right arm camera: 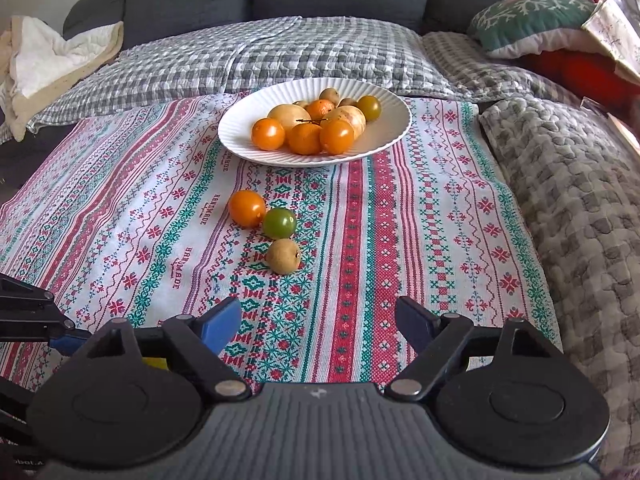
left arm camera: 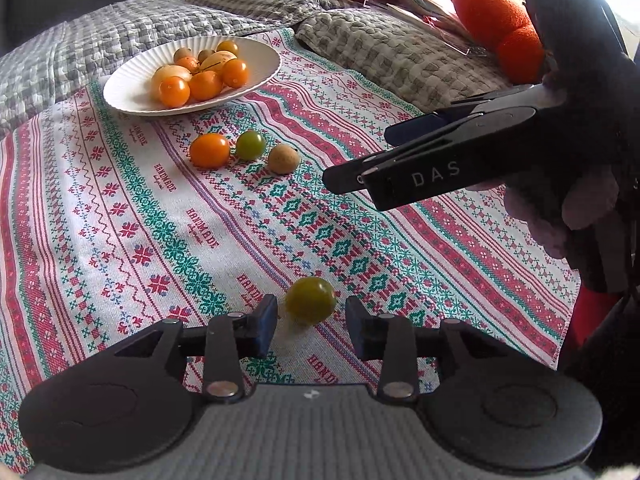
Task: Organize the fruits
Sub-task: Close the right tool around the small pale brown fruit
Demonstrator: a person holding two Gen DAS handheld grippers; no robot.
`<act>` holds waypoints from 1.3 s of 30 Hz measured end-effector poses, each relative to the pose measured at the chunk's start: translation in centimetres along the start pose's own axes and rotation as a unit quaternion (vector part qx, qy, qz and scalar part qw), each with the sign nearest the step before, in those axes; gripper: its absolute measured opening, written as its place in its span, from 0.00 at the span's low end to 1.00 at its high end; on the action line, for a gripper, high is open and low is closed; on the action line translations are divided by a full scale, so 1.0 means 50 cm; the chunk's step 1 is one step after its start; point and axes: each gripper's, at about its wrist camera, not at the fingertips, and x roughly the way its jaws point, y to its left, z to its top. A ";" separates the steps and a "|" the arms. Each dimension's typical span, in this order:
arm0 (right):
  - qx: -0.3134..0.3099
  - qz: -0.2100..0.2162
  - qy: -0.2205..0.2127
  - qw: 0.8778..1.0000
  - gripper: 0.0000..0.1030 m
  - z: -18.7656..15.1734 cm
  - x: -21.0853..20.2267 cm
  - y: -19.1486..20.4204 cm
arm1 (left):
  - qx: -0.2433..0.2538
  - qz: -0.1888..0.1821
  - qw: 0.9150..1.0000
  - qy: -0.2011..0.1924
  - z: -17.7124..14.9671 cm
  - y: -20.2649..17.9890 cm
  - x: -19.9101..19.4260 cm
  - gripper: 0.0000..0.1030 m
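Observation:
A white plate (left arm camera: 136, 98) holding several orange and yellow fruits stands at the far side of the patterned cloth (left arm camera: 120, 220); it also shows in the right wrist view (right arm camera: 240, 148). Three loose fruits lie in a row: an orange one (right arm camera: 247, 208), a green one (right arm camera: 279, 222) and a tan one (right arm camera: 283, 256). A yellow-green fruit (left arm camera: 311, 300) lies just ahead of my open left gripper (left arm camera: 311, 322), between its fingertips, not gripped. My right gripper (right arm camera: 318, 322) is open and empty, short of the tan fruit; it also shows in the left wrist view (left arm camera: 360, 160).
The cloth lies on a grey checked quilt (right arm camera: 260, 56) over a dark sofa. Pillows, an orange plush (left arm camera: 496, 16) and a green cushion (right arm camera: 532, 20) sit at the right. A white blanket (right arm camera: 48, 60) is at the left. The cloth's edge (left arm camera: 560, 340) runs at the right.

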 end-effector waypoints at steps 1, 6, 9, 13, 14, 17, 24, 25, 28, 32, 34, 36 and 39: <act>-0.003 0.008 -0.003 1.000 0.70 0.002 0.005 0.001 | 0.002 0.000 1.000 -0.001 -0.001 -0.001 0.004 0.27; -0.019 0.032 -0.017 0.999 0.58 0.013 0.031 0.011 | 0.016 0.005 1.000 0.001 0.000 -0.003 0.024 0.21; -0.021 0.033 -0.016 0.999 0.54 0.019 0.050 0.013 | 0.015 0.005 1.000 0.003 0.002 0.001 0.029 0.18; -0.018 0.028 -0.016 0.999 0.47 0.023 0.068 0.011 | 0.021 0.004 1.000 0.008 0.001 0.003 0.031 0.18; -0.018 0.027 -0.017 0.999 0.46 0.023 0.070 0.012 | 0.023 0.002 1.000 0.010 -0.001 0.003 0.031 0.18; -0.021 0.027 -0.019 0.999 0.42 0.024 0.076 0.015 | 0.027 0.001 1.000 0.011 -0.003 0.003 0.031 0.18; -0.040 0.027 -0.016 0.999 0.22 0.026 0.085 0.027 | 0.035 0.005 0.999 0.009 -0.003 -0.002 0.031 0.18; -0.040 0.029 -0.016 0.999 0.21 0.026 0.084 0.027 | 0.038 0.007 0.999 0.009 -0.003 -0.005 0.031 0.18; -0.043 0.033 -0.015 0.998 0.21 0.026 0.081 0.024 | 0.036 0.007 0.999 0.008 -0.005 -0.005 0.030 0.19; -0.031 0.041 -0.015 0.999 0.21 0.024 0.074 0.016 | 0.034 0.006 0.999 0.009 -0.005 -0.003 0.027 0.19; -0.026 0.045 -0.015 0.999 0.21 0.021 0.067 0.012 | 0.034 0.005 0.999 0.009 -0.006 -0.003 0.026 0.19; -0.027 0.045 -0.013 0.999 0.21 0.017 0.062 0.010 | 0.035 0.003 0.999 0.008 -0.006 -0.005 0.026 0.20; -0.028 0.047 -0.008 0.998 0.21 0.010 0.054 0.009 | 0.036 -0.002 0.999 0.007 -0.008 -0.009 0.023 0.23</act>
